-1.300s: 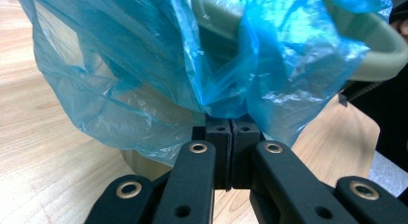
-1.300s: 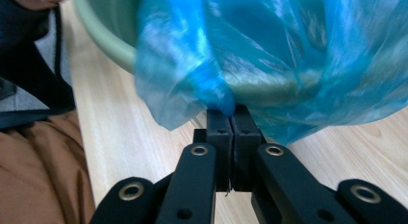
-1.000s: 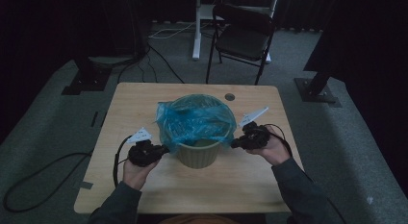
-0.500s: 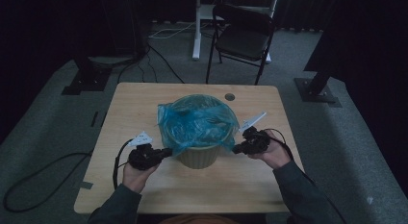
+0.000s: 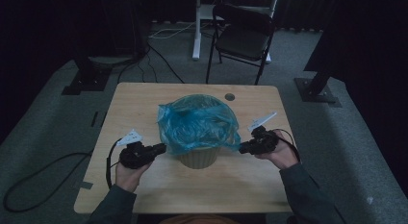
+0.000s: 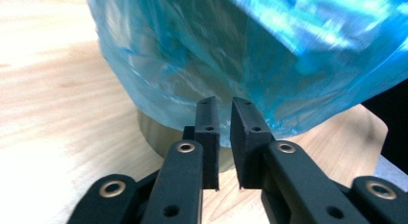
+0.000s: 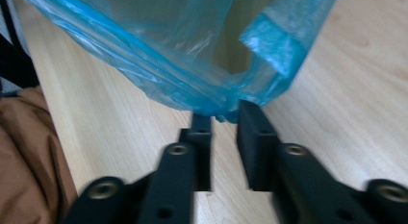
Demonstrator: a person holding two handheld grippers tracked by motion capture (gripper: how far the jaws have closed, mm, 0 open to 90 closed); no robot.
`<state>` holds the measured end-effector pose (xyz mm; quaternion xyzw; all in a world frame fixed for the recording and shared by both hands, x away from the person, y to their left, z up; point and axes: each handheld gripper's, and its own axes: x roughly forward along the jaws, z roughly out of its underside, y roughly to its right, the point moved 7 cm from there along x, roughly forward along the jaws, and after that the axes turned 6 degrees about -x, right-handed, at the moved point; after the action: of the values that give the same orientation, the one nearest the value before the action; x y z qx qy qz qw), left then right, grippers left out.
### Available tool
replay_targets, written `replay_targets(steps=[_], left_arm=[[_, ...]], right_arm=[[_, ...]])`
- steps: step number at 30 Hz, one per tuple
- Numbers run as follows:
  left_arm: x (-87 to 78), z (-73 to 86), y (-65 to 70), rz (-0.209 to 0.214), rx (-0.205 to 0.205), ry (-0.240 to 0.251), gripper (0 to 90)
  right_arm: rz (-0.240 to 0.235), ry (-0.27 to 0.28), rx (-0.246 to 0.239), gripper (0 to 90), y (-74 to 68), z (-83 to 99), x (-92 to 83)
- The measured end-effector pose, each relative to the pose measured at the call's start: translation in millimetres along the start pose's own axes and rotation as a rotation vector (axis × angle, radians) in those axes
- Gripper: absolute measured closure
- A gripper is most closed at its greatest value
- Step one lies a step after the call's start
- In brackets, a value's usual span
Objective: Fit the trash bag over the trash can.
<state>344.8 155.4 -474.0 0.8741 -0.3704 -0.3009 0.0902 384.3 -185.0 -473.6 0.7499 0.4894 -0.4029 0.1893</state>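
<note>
Both tongs just eased apart, narrowly gapped at the blue bag [image 5: 197, 125] draping the bin [image 5: 198, 157].

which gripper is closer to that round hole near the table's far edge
Right. The right gripper sits at the blue bag's right edge, below and slightly right of the hole. The left gripper is at the bag's opposite side, farther from it.
</note>
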Motion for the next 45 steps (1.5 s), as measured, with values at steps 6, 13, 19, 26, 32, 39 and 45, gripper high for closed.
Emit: replay_targets(steps=[6,13,19,26,32,39,45], left_arm=[[-14.2,-12.0,-1.0,-0.012,0.022,0.048,69.4],[-20.7,-30.4,2.1,-0.015,0.049,0.093,63.7],[-21.1,-43.4,9.3,-0.008,0.064,0.111,60.5],[-22.0,-57.3,17.8,-0.015,0.084,0.141,58.3],[-27.6,-56.1,13.5,-0.048,0.087,0.150,57.5],[-40.8,-56.8,0.5,-0.098,0.075,0.177,56.9],[-43.8,-71.6,4.2,-0.122,0.107,0.216,52.2]], right_arm=[[-0.002,0.059,-0.008,63.9,0.0,-2.8,-22.5],[0.026,0.093,0.001,62.1,4.4,3.3,-37.7],[0.036,0.151,-0.007,61.8,2.8,-3.9,-49.3],[0.028,0.182,-0.036,60.9,-4.9,-20.0,-51.7],[0.021,0.192,-0.051,60.7,-7.0,-29.5,-48.2],[0.023,0.185,-0.053,60.6,-7.2,-30.3,-47.7],[0.020,0.185,-0.057,60.6,-7.4,-33.2,-46.4]])
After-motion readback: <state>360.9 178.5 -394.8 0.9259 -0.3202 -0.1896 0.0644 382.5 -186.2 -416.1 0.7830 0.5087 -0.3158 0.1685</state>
